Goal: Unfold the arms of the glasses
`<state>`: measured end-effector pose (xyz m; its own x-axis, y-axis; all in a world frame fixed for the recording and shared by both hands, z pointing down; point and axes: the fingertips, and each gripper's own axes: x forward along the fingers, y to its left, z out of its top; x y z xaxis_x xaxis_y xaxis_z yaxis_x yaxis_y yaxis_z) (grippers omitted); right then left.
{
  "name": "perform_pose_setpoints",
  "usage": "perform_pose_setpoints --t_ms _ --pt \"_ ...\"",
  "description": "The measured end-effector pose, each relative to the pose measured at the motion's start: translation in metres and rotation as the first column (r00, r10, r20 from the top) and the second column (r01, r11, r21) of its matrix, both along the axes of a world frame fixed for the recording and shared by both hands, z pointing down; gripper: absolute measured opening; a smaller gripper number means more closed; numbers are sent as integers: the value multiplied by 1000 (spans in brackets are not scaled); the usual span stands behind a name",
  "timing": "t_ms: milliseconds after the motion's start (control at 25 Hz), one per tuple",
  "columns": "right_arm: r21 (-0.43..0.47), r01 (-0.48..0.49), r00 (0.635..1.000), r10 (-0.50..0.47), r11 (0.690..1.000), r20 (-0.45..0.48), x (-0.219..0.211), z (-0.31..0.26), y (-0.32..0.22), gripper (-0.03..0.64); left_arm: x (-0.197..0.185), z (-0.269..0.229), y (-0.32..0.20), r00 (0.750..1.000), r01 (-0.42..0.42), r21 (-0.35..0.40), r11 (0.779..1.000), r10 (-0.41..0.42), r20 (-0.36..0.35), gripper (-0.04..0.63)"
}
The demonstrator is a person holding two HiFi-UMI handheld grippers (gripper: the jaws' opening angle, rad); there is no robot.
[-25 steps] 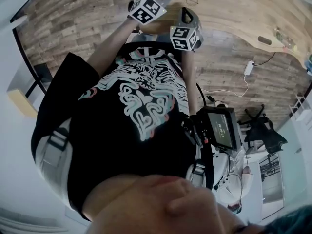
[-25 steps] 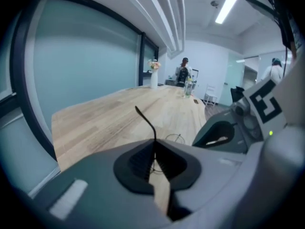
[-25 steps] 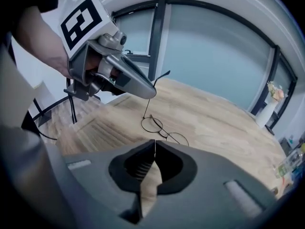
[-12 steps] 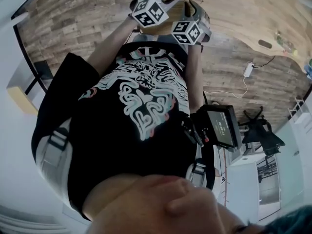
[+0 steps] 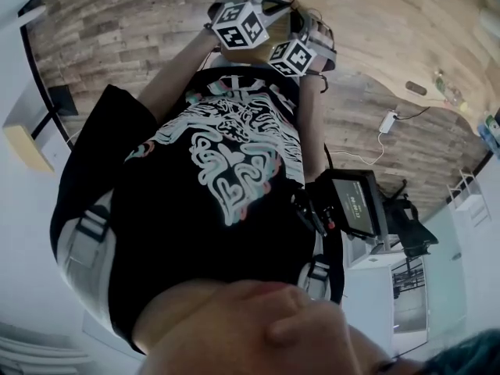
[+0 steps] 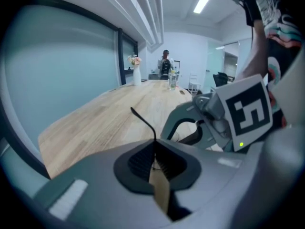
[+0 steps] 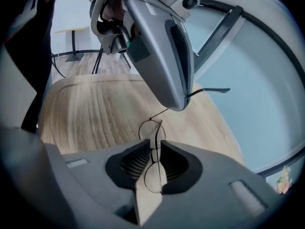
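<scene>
Blk wire glasses (image 7: 152, 130), pale wood-grain table (image 7: 86, 109), grey right gripper (image 7: 153, 148) w/ blk-white marker cube (image 5: 295, 57).

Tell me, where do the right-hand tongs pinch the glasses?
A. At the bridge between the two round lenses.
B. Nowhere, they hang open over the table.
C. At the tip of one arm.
A: in the right gripper view the right tongs are shut on the glasses at the thin bridge, with one round lens beyond the pads and the other behind them.
</scene>
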<state>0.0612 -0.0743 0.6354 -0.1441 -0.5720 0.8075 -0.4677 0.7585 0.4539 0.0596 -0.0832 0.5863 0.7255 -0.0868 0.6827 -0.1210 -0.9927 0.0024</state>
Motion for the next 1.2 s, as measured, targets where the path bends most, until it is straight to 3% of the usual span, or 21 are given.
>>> perform_pose_setpoints --t_ms 480,720,920,1040,1200 --pt "-38 68 998 -68 997 10 2 -1 -7 66 5 -1 2 999 -32 -5 999 32 40 -6" --pt "-71 117 992 -120 991 -35 5 4 -6 5 9 0 0 999 7 -31 999 -5 45 -6" --pt "-134 -6 991 23 991 130 9 -7 -10 5 9 -5 -10 997 79 -67 995 -77 28 -7" --pt "-133 -33 980 58 991 190 10 -16 -12 3 9 -6 -13 994 107 -73 992 -105 33 -6" --pt "-180 -106 931 161 978 327 15 -28 -12 3 10 -4 -15 991 131 -72 989 -128 43 -6"
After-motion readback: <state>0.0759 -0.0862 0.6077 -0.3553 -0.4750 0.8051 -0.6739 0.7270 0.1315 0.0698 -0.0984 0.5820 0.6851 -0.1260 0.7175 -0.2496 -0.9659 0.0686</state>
